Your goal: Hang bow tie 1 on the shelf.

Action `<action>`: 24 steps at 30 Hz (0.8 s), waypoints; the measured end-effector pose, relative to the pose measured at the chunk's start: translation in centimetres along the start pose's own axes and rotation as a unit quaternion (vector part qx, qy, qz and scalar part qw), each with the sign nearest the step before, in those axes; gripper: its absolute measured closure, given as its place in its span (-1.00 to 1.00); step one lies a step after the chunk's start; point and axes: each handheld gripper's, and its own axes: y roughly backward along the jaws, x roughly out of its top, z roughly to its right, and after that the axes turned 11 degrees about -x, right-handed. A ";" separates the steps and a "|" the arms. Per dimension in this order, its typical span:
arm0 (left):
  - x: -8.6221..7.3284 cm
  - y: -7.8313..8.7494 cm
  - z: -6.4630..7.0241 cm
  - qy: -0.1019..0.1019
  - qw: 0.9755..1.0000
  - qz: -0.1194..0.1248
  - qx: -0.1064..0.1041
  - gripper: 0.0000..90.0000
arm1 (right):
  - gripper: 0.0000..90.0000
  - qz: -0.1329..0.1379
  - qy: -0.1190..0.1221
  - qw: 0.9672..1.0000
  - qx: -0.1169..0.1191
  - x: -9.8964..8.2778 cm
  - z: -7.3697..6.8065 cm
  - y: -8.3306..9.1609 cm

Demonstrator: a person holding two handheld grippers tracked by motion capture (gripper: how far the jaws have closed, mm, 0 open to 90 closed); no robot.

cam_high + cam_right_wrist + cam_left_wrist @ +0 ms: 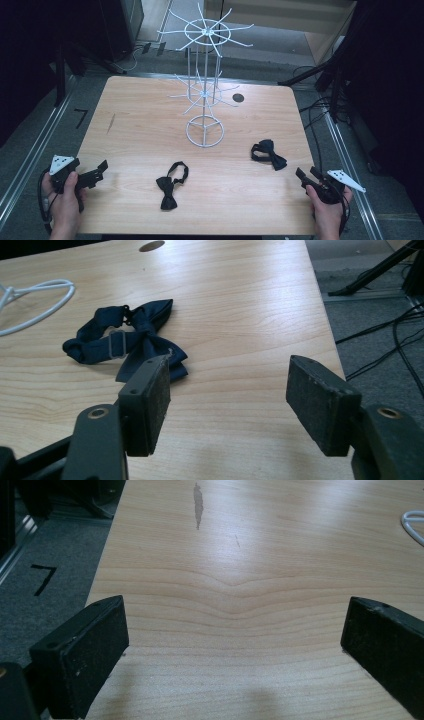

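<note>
Care matters here: I should come in low over the knot of the nearer bow tie (269,154) and pinch its middle, not the loose strap. High view: my right gripper (306,178) sits lower right, the tie just up-left of it; a second bow tie (170,185) lies mid-bottom, the white wire stand (205,131) above. Left gripper view: my left gripper (235,630) gapes over bare table (260,545). Right gripper view: jaws apart, empty, tie (125,340) at upper left, beyond my left pad.
</note>
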 end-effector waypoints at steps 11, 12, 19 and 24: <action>0.0 -0.1 0.0 0.000 1.000 0.003 0.004 -1.00 | -0.14 0.012 0.000 1.000 -0.005 0.9 -0.8 0.5; 0.0 -0.1 0.0 0.000 1.000 0.002 0.004 -1.00 | -0.14 0.011 0.000 1.000 -0.004 0.9 -0.9 0.5; 0.1 -0.2 0.0 0.000 1.000 0.001 0.003 -1.00 | -0.11 0.016 0.007 1.000 -0.005 1.4 -1.8 0.4; 0.1 -0.2 0.0 -0.001 1.000 0.001 0.005 -1.00 | -0.08 0.018 0.011 1.000 -0.006 1.7 -2.5 0.3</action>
